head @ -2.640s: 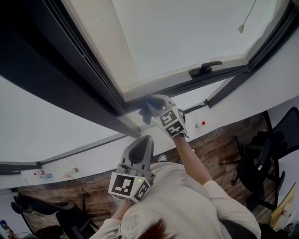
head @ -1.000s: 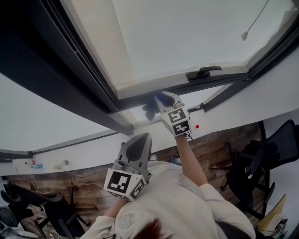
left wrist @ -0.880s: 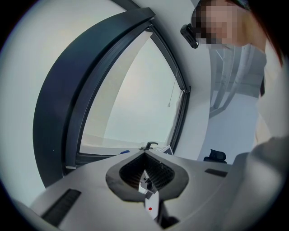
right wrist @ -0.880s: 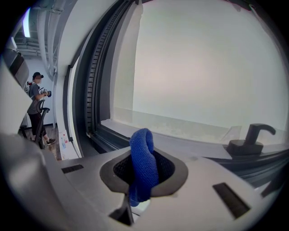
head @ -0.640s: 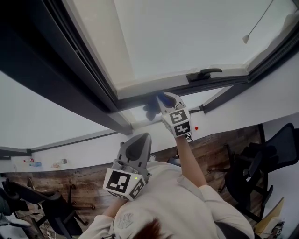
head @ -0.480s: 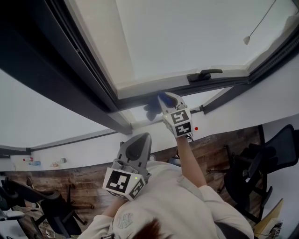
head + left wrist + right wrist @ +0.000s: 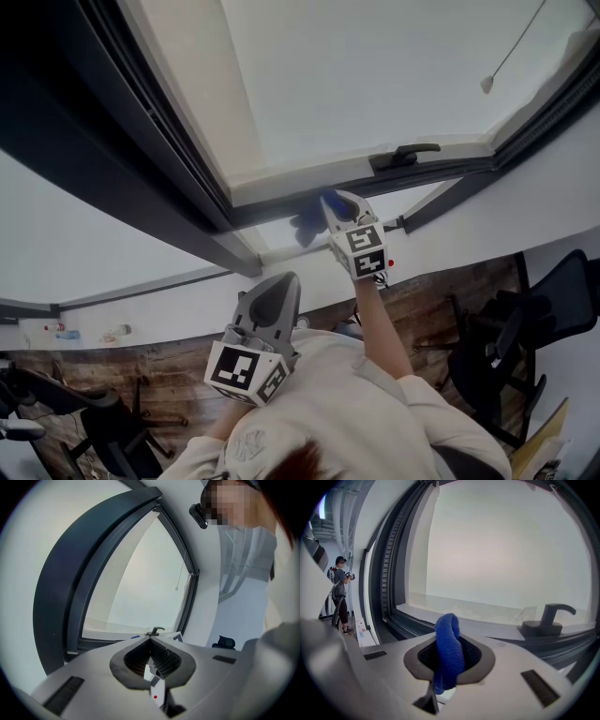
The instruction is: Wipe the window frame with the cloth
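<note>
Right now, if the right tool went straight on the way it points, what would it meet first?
Probably the window frame, on its lower rail, left of the handle. The blue cloth clamped in the right tool sticks out in front, so it would touch first. Depth is unclear.

light: daylight through window pane (image 7: 375, 75), blown out to flat featureless white
window frame (image 7: 141, 159): backlit, near-black in head view, shadow detail crushed
room: dim, wooden floor (image 7: 441, 291) murky
gripper views: fisheye, black vignette at corners, straight frame lines bow hard
focus: cloth (image 7: 449, 648) sharp in right gripper view, distant background soft
</note>
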A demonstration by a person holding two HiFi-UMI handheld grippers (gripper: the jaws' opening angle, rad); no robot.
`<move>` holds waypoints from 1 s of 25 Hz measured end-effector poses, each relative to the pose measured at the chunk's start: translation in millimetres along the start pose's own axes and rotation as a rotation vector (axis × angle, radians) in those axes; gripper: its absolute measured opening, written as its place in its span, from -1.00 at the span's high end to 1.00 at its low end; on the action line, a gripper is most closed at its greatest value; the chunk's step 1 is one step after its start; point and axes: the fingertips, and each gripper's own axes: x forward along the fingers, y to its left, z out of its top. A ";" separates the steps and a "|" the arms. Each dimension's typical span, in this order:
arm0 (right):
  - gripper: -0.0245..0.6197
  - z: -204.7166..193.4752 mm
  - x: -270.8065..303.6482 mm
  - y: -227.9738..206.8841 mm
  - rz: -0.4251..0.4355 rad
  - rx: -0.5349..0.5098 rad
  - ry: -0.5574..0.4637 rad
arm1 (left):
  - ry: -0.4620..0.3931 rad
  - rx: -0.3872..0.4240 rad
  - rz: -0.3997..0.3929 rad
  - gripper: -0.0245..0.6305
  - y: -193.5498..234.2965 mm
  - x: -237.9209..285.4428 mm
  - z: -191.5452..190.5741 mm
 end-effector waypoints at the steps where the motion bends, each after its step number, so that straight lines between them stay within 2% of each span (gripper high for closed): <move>1: 0.76 -0.4 -0.3 -1.7 -0.001 0.004 0.000 | 0.001 -0.001 -0.001 0.91 -0.2 0.6 -0.4; 25: 0.76 -12.5 -19.2 -58.3 -0.086 0.063 -0.005 | -0.009 -0.021 0.028 0.91 -12.2 11.3 -4.3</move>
